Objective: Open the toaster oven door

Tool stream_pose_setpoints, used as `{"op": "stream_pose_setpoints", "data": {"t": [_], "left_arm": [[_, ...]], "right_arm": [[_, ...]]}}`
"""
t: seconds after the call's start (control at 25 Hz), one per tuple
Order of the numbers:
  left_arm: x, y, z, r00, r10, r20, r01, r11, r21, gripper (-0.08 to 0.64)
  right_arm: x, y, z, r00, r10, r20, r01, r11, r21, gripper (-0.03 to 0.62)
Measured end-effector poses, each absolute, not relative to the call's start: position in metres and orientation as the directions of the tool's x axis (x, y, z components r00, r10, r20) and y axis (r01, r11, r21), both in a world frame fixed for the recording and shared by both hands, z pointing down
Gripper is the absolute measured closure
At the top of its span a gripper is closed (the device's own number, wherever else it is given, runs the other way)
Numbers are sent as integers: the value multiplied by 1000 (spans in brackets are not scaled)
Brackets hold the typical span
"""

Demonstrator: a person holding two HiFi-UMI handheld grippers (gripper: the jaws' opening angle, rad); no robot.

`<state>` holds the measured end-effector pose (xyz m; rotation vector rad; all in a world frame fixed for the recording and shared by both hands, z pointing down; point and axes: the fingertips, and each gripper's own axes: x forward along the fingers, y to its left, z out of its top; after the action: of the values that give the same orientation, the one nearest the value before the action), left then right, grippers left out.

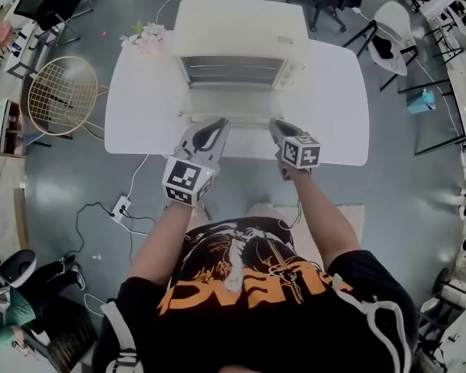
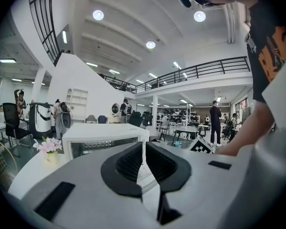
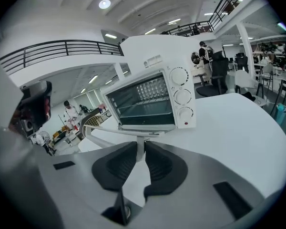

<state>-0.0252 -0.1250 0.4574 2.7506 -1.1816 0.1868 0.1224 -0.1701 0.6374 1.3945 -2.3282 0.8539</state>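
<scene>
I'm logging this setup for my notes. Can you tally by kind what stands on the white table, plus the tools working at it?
Toaster oven: 1
Bunch of flowers: 1
Tools: 2, the left tool and the right tool, both shut on the door handle
Total: 4

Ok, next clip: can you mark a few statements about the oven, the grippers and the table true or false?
1. The toaster oven has its door lying open and flat. True.
2. The flowers stand to the right of the oven. False: they are to its left in the head view.
3. The right gripper is shut on the door handle. True.
4. The knobs sit on the oven's left side. False: they are on its right.
</scene>
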Motion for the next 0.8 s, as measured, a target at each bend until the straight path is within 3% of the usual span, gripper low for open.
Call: {"op": "stream_pose_setpoints", "data": {"t": [0.36, 0.8], "left_arm": [[-28, -115, 499, 676, -697, 241, -732, -674, 104, 518], [-3, -98, 579, 714, -572, 404, -680, -703, 208, 520]], "right_arm": [[121, -141, 698, -462, -613, 641, -887, 339, -315, 515], [117, -134, 746, -421, -539, 730, -907, 256, -334, 511]]}}
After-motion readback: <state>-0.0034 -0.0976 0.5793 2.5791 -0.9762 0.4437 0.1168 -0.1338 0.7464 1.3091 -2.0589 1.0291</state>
